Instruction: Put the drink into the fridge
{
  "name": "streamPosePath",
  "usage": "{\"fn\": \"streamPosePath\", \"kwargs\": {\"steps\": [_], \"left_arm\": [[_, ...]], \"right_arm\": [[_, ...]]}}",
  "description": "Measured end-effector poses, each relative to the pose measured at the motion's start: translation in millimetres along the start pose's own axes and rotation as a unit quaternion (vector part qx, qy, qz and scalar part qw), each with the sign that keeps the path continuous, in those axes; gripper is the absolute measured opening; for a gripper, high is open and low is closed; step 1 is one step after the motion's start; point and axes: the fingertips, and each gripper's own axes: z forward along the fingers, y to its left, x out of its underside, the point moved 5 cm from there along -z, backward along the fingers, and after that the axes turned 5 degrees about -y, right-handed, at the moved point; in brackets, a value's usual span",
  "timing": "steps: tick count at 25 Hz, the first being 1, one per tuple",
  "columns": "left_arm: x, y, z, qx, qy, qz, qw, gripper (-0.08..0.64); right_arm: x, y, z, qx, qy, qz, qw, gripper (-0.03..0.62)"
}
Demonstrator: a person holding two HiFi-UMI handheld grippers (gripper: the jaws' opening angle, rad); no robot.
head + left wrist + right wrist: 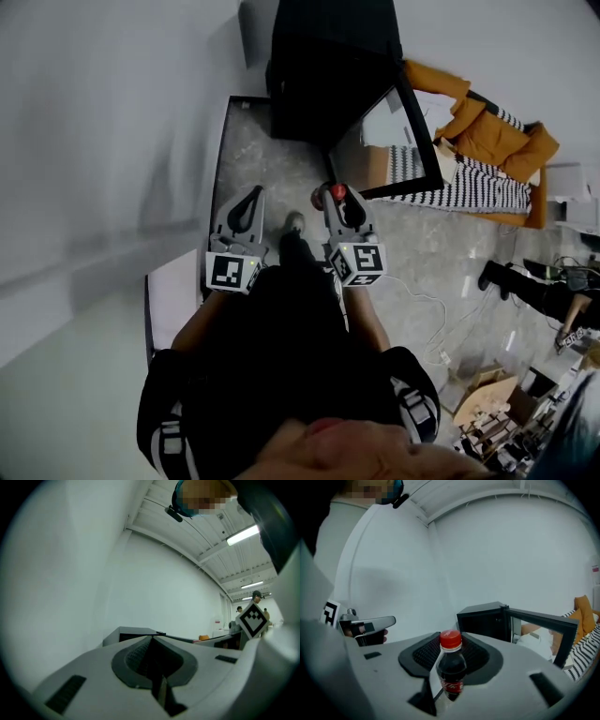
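A small cola bottle [451, 670] with a red cap stands upright between the jaws of my right gripper [334, 191], which is shut on it. From the head view only the red cap [338, 193] shows. The black mini fridge [328, 66] stands ahead on the floor against the wall, its glass door [408, 141] swung open to the right. In the right gripper view the fridge [485, 620] lies just beyond the bottle, a little right. My left gripper [251, 195] hangs beside the right one, its jaws [152, 639] closed together with nothing between them.
A white wall runs along the left. Right of the fridge door lie orange cushions [497, 131] and a striped cloth [469, 183]. A white cable [427, 309] trails over the grey floor. Boxes and gear [497, 412] crowd the lower right.
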Motion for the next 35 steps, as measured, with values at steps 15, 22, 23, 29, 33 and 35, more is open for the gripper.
{"fn": "streamPosePath", "kwargs": {"steps": [15, 22, 23, 29, 33, 35], "left_arm": [[19.9, -12.7, 120.6, -0.021, 0.011, 0.011, 0.9997, 0.005], [28.6, 4.2, 156.0, -0.009, 0.011, 0.003, 0.9999, 0.005], [31.4, 8.1, 161.9, -0.004, 0.012, 0.001, 0.9999, 0.005], [50.5, 35.2, 200.0, 0.017, 0.028, -0.003, 0.9995, 0.005], [58.5, 57.7, 223.7, 0.024, 0.038, -0.003, 0.9990, 0.005], [62.4, 69.4, 234.4, 0.024, 0.040, -0.004, 0.9989, 0.005]], "right_arm": [[-2.9, -107.4, 93.7, -0.026, 0.017, -0.025, 0.999, 0.130], [4.0, -120.0, 128.5, -0.017, 0.028, -0.020, 0.999, 0.130], [5.8, -121.0, 133.9, -0.015, 0.030, -0.020, 0.999, 0.130], [16.9, -128.7, 168.5, 0.000, 0.039, -0.021, 0.999, 0.130], [20.8, -133.0, 197.4, 0.006, 0.043, -0.025, 0.999, 0.130], [23.1, -133.8, 213.3, 0.006, 0.043, -0.028, 0.999, 0.130]]}}
